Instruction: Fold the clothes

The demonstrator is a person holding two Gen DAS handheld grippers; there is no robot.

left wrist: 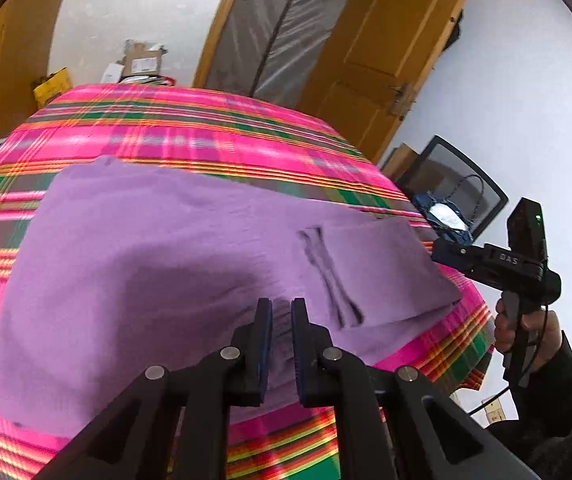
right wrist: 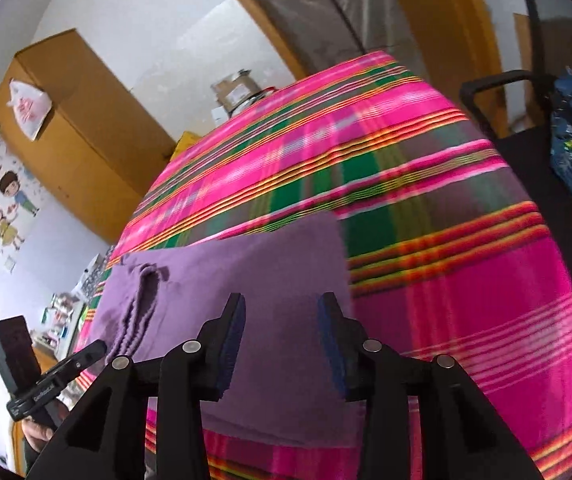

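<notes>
I have a purple garment (left wrist: pixel 158 264) lying on the pink plaid tablecloth (left wrist: pixel 190 128), near the table's front edge. It is mostly flat, with one flap already turned over onto it at my right, its edge showing as a step in the cloth. A bunched ridge of the same fabric runs along the garment just left of my right gripper's fingers. So I judge the fold as begun but not finished: the piece is still broad, and its left part lies open in a single spread.

My left gripper (left wrist: pixel 282 336) has its jaws drawn nearly together, and purple cloth shows in the narrow gap between them. Whether the pads really pinch that cloth or only hover over it I cannot tell from this angle.

My right gripper (right wrist: pixel 282 340) stands with its jaws well apart above the garment's near right part. Nothing sits between the pads; they grip nothing.

What is left, as I read it: bring the open left side over, flatten the bunched ridge, and then fold the narrowed piece down to a compact shape.
</notes>
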